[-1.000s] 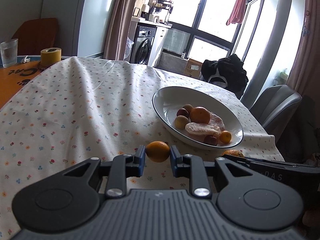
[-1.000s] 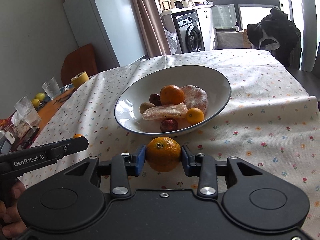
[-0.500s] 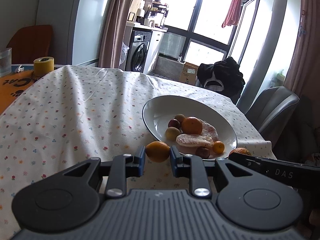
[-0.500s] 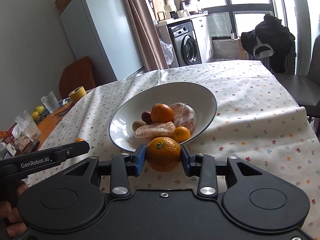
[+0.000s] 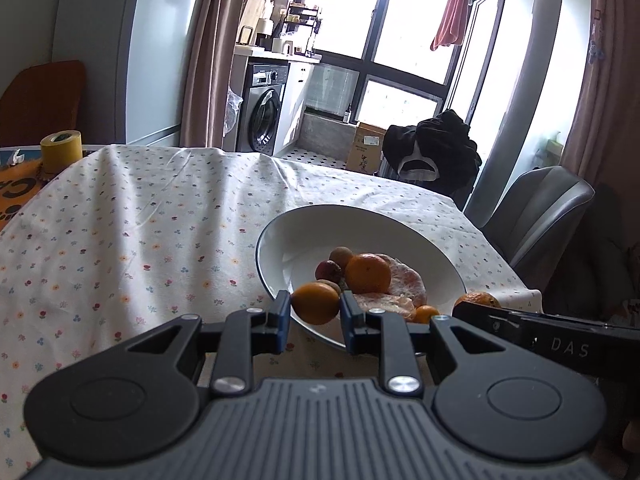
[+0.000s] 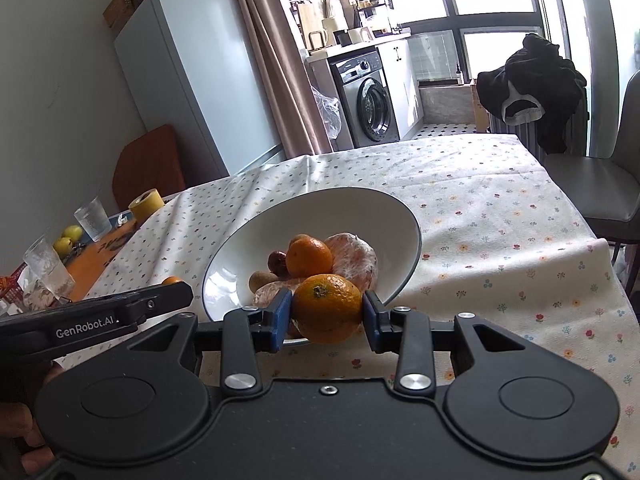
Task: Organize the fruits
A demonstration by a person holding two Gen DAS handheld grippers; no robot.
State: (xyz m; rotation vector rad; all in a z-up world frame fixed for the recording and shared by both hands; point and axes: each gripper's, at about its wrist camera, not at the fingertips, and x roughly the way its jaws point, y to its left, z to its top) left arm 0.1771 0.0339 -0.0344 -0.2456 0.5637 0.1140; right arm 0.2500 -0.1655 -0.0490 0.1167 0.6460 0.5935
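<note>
Fruit already filled the bowl (image 6: 404, 216); my left gripper (image 5: 314, 312) and right gripper (image 6: 326, 314) each clutched an orange, undelivered.

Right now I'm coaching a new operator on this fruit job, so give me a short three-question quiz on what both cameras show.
1. True or false: the left gripper is empty.
2. What does the right gripper hold? A) glass B) orange C) tape roll
3. Fill in: the loose fruit already sorted lies in the white ____.

Key: 1. False; it is shut on a small orange fruit. 2. B. 3. bowl; it stands on the flowered tablecloth.
</note>
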